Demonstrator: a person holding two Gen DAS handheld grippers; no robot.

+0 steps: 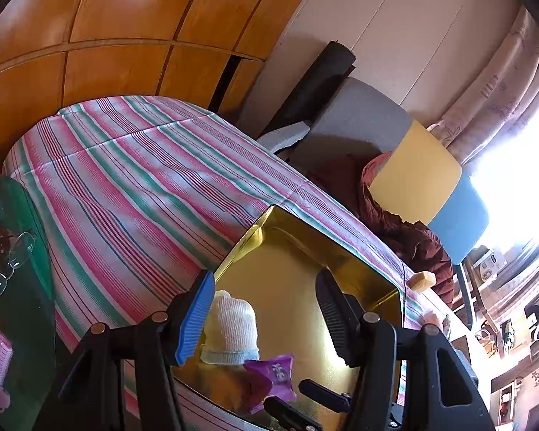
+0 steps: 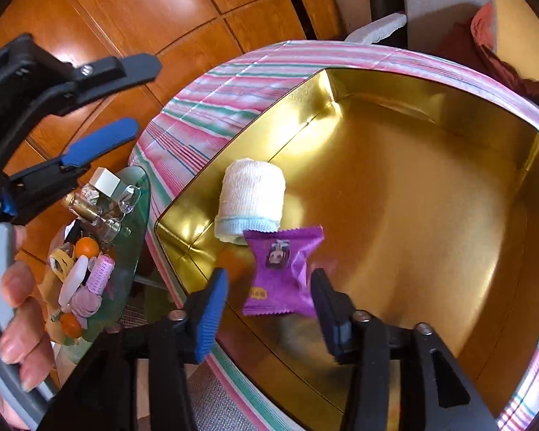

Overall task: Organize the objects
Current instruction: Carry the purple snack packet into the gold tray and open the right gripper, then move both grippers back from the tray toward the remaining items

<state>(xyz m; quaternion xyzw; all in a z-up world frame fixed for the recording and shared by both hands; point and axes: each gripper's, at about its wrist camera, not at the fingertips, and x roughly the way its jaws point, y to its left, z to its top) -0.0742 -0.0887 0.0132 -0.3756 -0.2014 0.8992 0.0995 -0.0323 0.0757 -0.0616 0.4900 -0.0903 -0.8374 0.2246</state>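
On striped tablecloth (image 1: pixel 133 165): gold tray (image 1: pixel 359 258), wood cabinets (image 1: pixel 125 36) behind.

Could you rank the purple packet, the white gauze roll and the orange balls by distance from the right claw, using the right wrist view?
1. purple packet: between the right claw's open jaws.
2. white gauze roll: just beyond, in the gold tray.
3. orange balls: far left, on the glass shelf.

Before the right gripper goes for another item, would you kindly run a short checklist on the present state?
1. Right gripper open: ok, pads clear of the purple packet.
2. Packet inside the gold tray: ok, though whether it rests on the floor yet, cannot tell.
3. Gauze roll in tray: ok.
4. Left gripper empty: ok, open above the tray.
5. More items waiting on the glass table: ok.
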